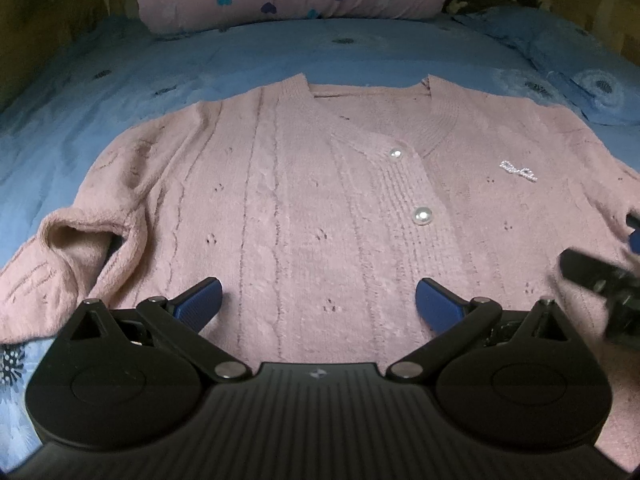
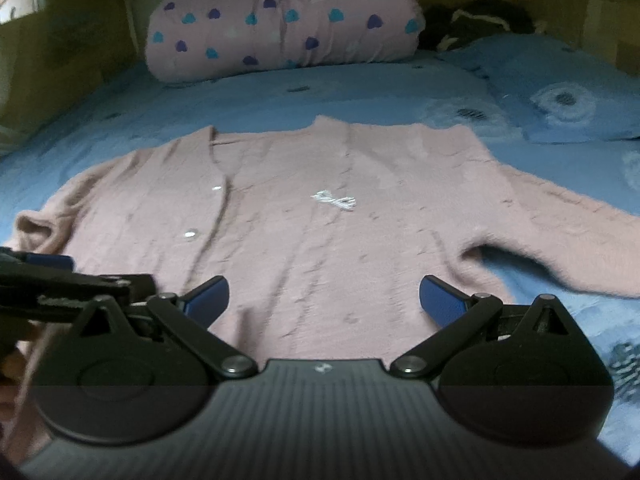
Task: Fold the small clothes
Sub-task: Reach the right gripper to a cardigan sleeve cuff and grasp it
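While both grippers, left and right, hang spread over the cardigan, only the right view shows its right sleeve.

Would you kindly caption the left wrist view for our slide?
Open left gripper poised over a pink knitted cardigan spread flat on a blue bedsheet.

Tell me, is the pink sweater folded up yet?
Not yet. The pink sweater lies spread flat on the blue bedsheet, both sleeves stretched out sideways, front buttons showing.
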The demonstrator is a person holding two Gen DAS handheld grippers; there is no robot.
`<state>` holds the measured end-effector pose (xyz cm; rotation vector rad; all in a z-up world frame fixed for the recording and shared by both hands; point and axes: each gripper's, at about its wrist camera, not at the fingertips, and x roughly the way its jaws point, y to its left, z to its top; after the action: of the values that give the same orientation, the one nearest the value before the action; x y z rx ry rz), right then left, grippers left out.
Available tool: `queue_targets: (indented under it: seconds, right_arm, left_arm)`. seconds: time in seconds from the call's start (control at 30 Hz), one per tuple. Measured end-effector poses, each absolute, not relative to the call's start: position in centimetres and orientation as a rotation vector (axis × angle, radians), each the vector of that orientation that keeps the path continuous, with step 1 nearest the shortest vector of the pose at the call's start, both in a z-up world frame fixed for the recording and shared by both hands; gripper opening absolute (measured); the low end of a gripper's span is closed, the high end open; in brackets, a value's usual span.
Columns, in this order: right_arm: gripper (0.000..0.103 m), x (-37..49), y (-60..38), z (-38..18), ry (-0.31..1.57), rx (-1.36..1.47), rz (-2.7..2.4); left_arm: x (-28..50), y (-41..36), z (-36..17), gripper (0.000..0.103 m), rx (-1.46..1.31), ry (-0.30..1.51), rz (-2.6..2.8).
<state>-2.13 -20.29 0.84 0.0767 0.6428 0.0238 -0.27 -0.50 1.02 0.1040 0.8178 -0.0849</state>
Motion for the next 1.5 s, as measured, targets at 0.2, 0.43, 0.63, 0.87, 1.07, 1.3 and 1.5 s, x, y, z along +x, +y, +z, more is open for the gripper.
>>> queue_targets:
  seconds: [0.2, 0.43, 0.63, 0.87, 1.07, 1.3, 1.5]
  right_arm:
    - [0.103, -1.9, -23.0, 2.2, 0.628, 0.091, -0.083]
    - [0.103, -2.4, -28.3, 3.5, 0.630, 0.120, -0.221]
    - [0.103, -2.6, -34.5, 3.5, 0.695, 0.207, -0.361]
    - [0.103, -3.2, -40.6, 1.6, 0.725, 0.513, -0.495]
    - [0.103, -2.6, -42.1, -0.3, 0.718, 0.538, -0.548]
    - [0.103, -1.3, -43.2, 0.3, 0.602, 0.656, -0.489]
    - [0.103, -0.4, -44.3, -0.7, 0.573, 0.716, -0.486]
  left_arm:
    - [0.1, 0.1, 1.1, 0.103, 0.083, 0.819, -0.077]
    - [0.3, 0.6, 1.2, 0.103, 0.070, 0.819, -0.074]
    - [0.5, 0.6, 1.1, 0.103, 0.069, 0.823, -0.069]
    - [0.7, 0.4, 0.5, 0.103, 0.070, 0.854, -0.078]
    - [0.7, 0.2, 0.1, 0.103, 0.086, 0.852, -0.079]
    - [0.8, 0.1, -0.4, 0.103, 0.092, 0.844, -0.081]
    - [0.3, 0.0, -0.7, 0.103, 0.079, 0.819, -0.064]
